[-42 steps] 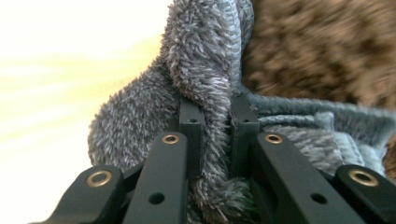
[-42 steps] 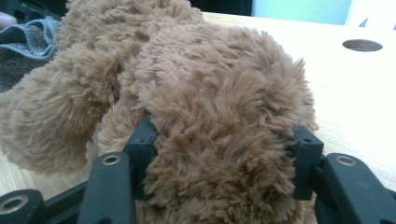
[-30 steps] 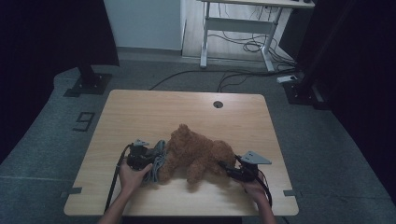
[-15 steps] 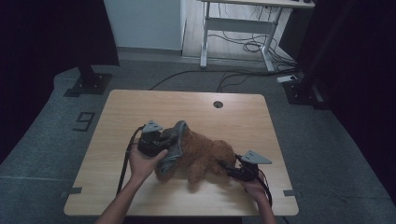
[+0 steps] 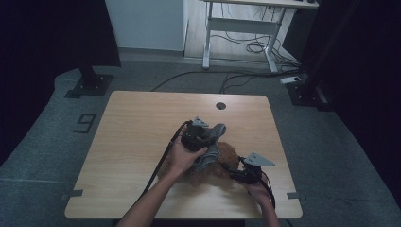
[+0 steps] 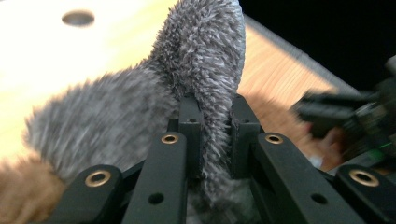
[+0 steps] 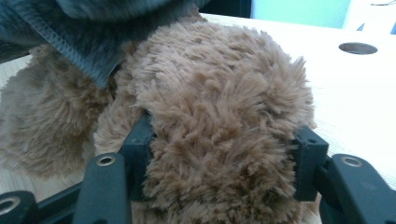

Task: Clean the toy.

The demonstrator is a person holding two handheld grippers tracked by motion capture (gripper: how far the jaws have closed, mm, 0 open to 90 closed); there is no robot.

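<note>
Lifted since the earlier frame: grey fleece flap (image 5: 211,144), now carried over the brown plush toy (image 5: 222,161) near the table (image 5: 142,123) front edge. Left gripper (image 5: 213,137) jaws pinched shut on the flap. Right gripper (image 5: 235,173) jaws part open, just easing wider, pads clasping a plush lobe (image 7: 224,121)

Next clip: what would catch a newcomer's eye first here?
Probably the brown plush toy near the front edge of the wooden table, held from both sides. The left gripper is shut on a fold of grey fuzzy cloth, lifted over the toy, while the right gripper clamps a brown furry limb between its jaws from the right.
</note>
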